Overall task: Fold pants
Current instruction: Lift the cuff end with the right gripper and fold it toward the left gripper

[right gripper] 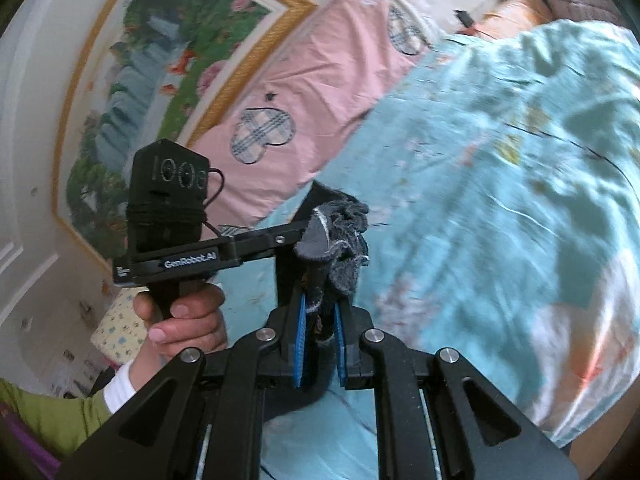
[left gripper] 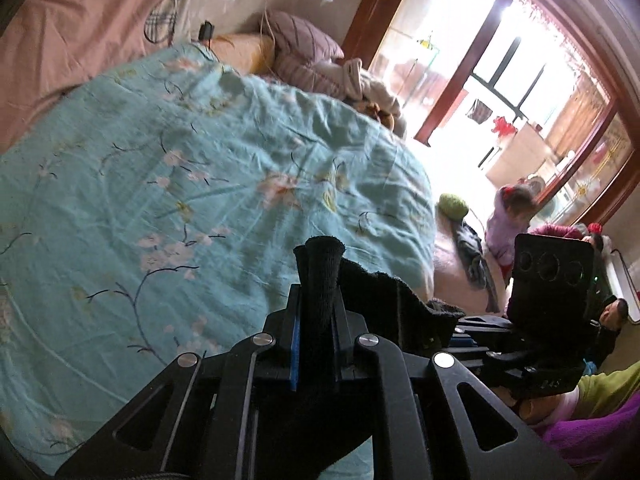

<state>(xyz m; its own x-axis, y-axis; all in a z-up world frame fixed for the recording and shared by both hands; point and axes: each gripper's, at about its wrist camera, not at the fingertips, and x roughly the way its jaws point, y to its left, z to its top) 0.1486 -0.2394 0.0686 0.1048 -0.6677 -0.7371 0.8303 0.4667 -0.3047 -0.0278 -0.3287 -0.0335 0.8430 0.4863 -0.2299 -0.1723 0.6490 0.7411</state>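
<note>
The left claw pointed out over the bed, its jaws pinched close on a bunched fold of the dark pants, which stood up between the blue pads and spilled off toward the right of that view. In the right wrist view the same claw came in from the left, level and side-on, carried by a bare hand wrapped round its handle, with a white cuff and green sleeve behind it.

The right claw also pointed forward above the bed, jaws drawn in tight on the pants, whose grey ruffled edge bunched up just past its pads. Both claws gripped the cloth very near each other, almost touching, so the pants were held up off the bed between them. In the left wrist view the right claw showed only partly at the right, behind the dark cloth.

Below lay a teal floral quilt, with a pink pillow bearing plaid hearts beside it. A framed picture hung on the wall. A small child stood by the bright window
</note>
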